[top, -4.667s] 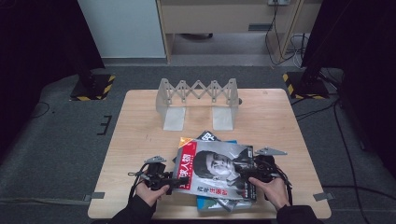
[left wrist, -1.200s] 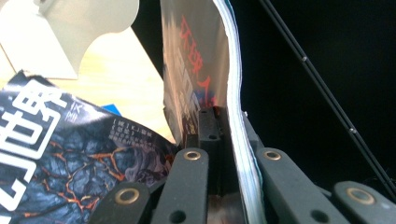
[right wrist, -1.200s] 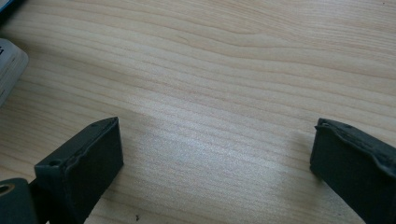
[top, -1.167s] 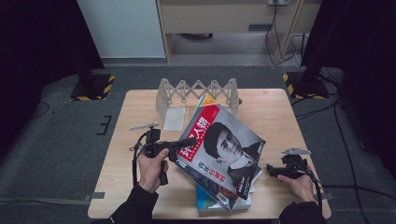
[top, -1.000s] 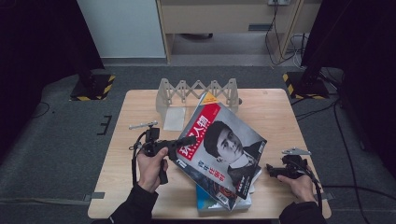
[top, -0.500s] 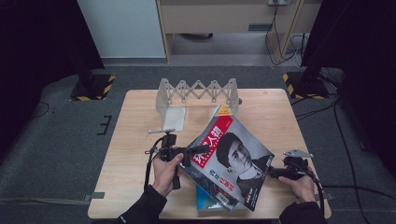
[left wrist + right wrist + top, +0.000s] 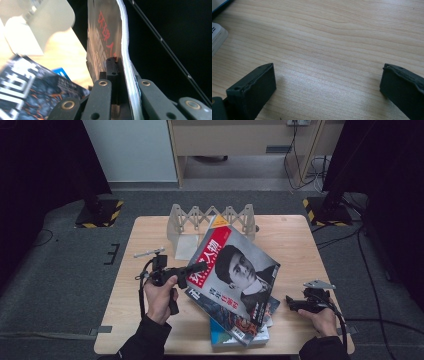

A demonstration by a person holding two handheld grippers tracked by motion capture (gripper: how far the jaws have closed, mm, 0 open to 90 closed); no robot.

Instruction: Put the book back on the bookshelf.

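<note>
High view: left gripper point(image 7: 196, 268) clamps magazine point(image 7: 240, 270) edge, magazine tilted rightward.

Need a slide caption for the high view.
Left tongs clamp the red-titled magazine by its edge, lifting it off the stack; right tongs rest open on the table.

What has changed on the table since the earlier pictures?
The left gripper took the top magazine by its edge and lifted it toward the rack. The right gripper let go and moved right, open. The lower magazines stayed.
</note>
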